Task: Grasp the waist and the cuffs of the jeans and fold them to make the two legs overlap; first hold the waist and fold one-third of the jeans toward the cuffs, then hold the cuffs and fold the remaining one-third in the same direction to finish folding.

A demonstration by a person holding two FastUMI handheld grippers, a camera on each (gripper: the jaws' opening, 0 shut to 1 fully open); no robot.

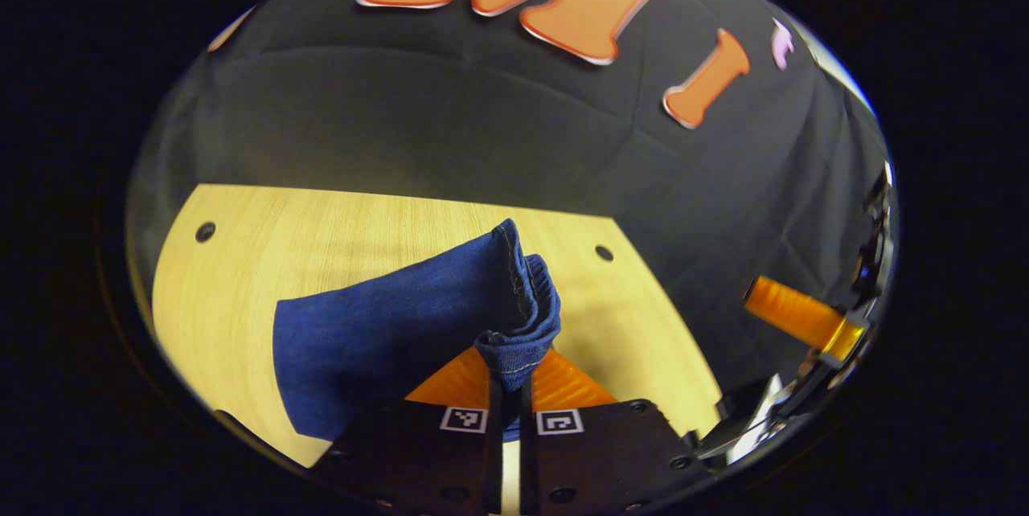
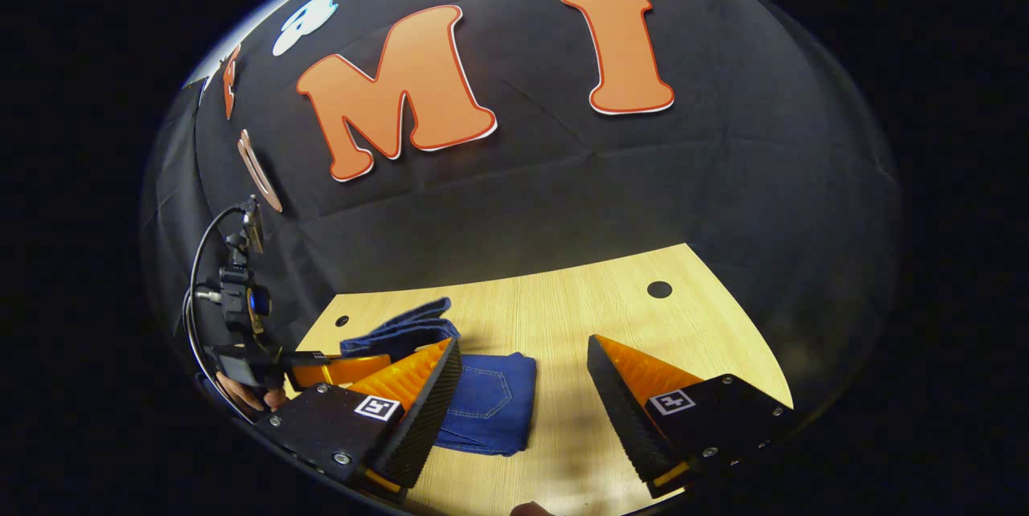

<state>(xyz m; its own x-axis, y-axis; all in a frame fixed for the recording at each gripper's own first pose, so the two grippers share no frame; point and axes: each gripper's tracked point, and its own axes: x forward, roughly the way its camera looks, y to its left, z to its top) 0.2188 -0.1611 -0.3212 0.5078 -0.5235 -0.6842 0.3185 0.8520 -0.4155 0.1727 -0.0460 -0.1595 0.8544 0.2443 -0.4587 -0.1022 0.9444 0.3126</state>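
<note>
Left gripper (image 1: 506,399): we see it clamped on the jeans (image 1: 386,323) cuff.
Right gripper (image 2: 522,395): wide apart, nothing held.
Jeans: on table (image 2: 579,315), near part hidden behind fingers.

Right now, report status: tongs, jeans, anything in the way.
Left tongs shut on the hem end of the dark blue denim jeans, lifting it. Right tongs open above the pale wooden table, holding nothing. Jeans partly folded. No obstruction seen.
</note>
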